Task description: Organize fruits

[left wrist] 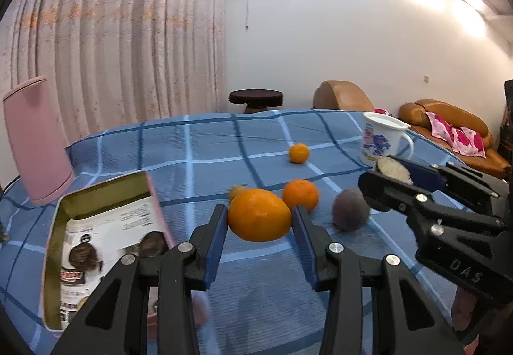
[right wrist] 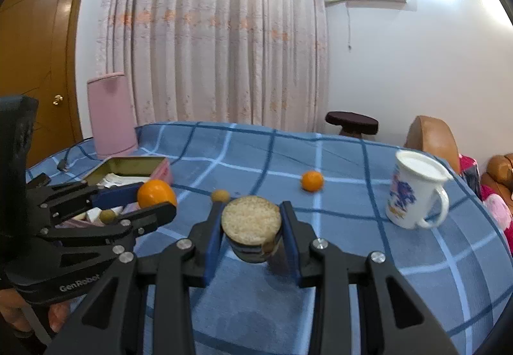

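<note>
Left wrist view: gripping an orange (left wrist: pixel 259 215) in the left gripper (left wrist: pixel 259 217), jaws clamped on its widest part, blue pads (left wrist: pixel 215 246) flat against either flank. Apparently held clear of the cloth (left wrist: pixel 263 291), just right of the box (left wrist: pixel 158 210).

Probably firm-skinned and fairly heavy for its size, round enough to roll out of a shallow pinch. Best kept as taken, across the middle. No need to squeeze harder, since the rind gives a little and bruises under too much force. Worth lowering into the box rather than dropping, given the paper packet already lying inside.

Right wrist view: pinching a cut fruit (right wrist: pixel 251 220) in the right gripper (right wrist: pixel 251 222), jaws closed on its dark sides, pale cut face turned up towards the camera. Held well right of the box. Likely softer and wetter than the orange, so slippery at the cut and easily crushed. Better held by the skin alone, face kept level.

Farther out on the cloth, all right of the box:
- a second orange (left wrist: pixel 300 194), near
- a blurred grey fruit (left wrist: pixel 350 209), beyond that
- a small fruit (left wrist: pixel 236 191), nearest the box
- a third orange (left wrist: pixel 298 153), well away
- a mug (left wrist: pixel 381 140), farthest
</note>
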Demonstrator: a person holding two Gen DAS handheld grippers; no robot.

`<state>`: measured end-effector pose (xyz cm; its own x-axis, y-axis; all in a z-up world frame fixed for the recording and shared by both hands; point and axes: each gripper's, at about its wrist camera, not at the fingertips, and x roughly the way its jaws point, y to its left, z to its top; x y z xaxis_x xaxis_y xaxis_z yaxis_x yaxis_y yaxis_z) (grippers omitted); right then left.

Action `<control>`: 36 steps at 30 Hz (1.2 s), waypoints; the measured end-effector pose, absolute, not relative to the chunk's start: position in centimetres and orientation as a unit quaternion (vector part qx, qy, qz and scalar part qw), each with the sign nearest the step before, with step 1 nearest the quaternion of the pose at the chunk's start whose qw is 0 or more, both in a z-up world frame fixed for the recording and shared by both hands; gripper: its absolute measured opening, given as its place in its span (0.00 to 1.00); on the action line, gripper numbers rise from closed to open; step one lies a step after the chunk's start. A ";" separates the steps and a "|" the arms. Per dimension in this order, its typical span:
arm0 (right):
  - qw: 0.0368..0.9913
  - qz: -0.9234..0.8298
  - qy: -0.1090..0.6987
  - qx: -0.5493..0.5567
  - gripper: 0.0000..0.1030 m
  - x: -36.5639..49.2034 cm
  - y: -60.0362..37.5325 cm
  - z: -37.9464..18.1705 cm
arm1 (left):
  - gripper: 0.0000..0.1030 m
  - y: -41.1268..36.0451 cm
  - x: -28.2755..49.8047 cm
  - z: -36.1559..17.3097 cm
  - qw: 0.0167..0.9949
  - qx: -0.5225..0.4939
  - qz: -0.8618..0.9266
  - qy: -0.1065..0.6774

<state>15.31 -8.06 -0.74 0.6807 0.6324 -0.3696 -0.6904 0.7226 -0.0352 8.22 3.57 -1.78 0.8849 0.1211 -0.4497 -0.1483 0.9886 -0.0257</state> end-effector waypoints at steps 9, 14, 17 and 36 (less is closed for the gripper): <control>0.900 0.395 0.165 -0.085 0.36 15.2 -4.7 0.5 | 0.42 7.0 6.7 -1.4 0.967 -0.043 0.109 0.226; 0.890 0.415 0.169 -0.089 0.36 14.8 -2.5 0.5 | 0.42 9.0 5.8 -1.4 0.964 -0.053 0.130 0.225; 0.884 0.425 0.171 -0.092 0.36 14.7 -1.4 0.5 | 0.42 10.0 5.5 -1.4 0.962 -0.054 0.143 0.226; 0.854 0.473 0.185 -0.115 0.36 13.0 5.1 -0.4 | 0.42 14.7 3.7 -2.3 0.949 -0.079 0.183 0.244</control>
<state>13.05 5.10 -0.38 0.4841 0.7647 -0.4253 -0.8500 0.5263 -0.0214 3.70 14.72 -2.30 0.8139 0.3085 -0.4924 -0.3857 0.9206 -0.0607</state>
